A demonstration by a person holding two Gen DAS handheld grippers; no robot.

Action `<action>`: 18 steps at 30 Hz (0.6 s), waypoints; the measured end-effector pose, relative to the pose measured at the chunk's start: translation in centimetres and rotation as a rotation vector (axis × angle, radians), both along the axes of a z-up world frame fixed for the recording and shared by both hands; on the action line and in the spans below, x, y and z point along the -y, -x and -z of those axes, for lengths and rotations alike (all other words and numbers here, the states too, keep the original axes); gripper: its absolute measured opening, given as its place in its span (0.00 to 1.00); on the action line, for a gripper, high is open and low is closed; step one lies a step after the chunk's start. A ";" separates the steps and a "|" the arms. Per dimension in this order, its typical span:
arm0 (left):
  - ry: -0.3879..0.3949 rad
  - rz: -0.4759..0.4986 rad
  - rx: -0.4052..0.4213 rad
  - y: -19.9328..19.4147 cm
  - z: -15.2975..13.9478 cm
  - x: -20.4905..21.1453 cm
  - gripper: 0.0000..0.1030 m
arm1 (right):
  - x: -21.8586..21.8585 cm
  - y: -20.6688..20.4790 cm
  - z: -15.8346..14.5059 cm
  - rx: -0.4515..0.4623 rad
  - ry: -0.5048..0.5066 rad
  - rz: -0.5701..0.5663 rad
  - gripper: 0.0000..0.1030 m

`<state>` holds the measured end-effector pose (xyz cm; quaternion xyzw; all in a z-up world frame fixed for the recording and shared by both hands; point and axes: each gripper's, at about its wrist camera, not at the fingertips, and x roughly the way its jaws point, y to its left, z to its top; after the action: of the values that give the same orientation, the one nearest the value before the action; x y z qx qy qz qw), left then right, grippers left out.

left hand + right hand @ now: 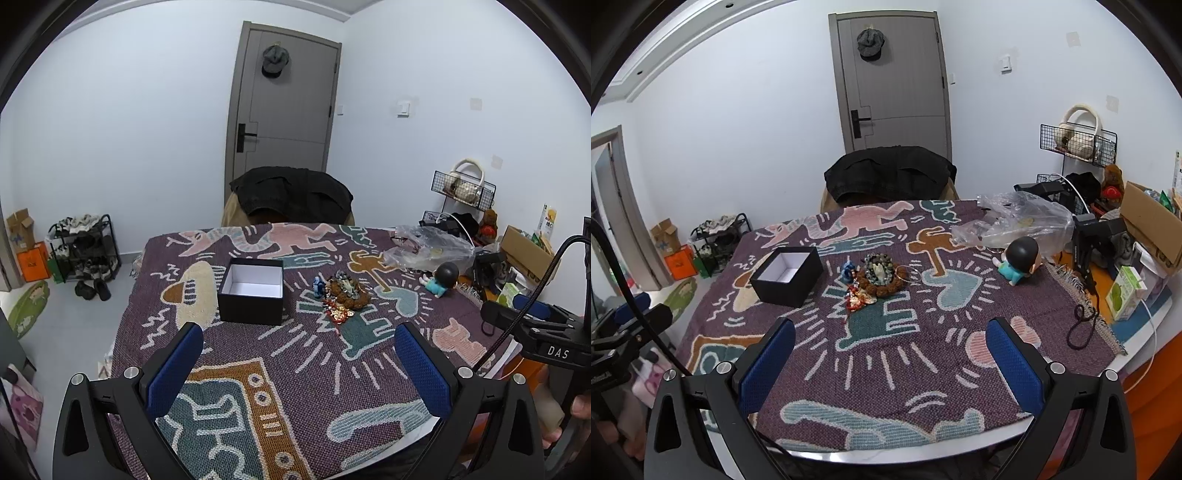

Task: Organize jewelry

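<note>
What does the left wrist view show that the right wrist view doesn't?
Left wrist only: the right hand-held gripper at its right edge, marked DAS. Right wrist only: a green carton, black cord and an open doorway. Both: the open box, the jewelry pile, the doll, the plastic bag and the door.

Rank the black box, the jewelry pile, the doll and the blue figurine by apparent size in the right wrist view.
1. black box
2. jewelry pile
3. doll, close to the pile, so that order is unsure
4. blue figurine
</note>
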<state>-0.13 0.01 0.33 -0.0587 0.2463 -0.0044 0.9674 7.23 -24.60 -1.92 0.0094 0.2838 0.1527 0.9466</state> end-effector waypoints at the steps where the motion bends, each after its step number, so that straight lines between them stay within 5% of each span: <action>1: -0.002 -0.001 0.002 0.0 0.0 0.0 1.00 | 0.0 0.0 0.0 -0.003 -0.001 0.001 1.00; 18: -0.030 -0.012 -0.008 -0.3 0.3 0.3 1.00 | 0.8 -0.3 -0.4 0.018 -0.013 0.029 1.00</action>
<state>0.16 -0.31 0.07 -0.0456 0.2499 0.0052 0.9672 7.54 -25.44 -1.47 0.0183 0.2742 0.1408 0.9511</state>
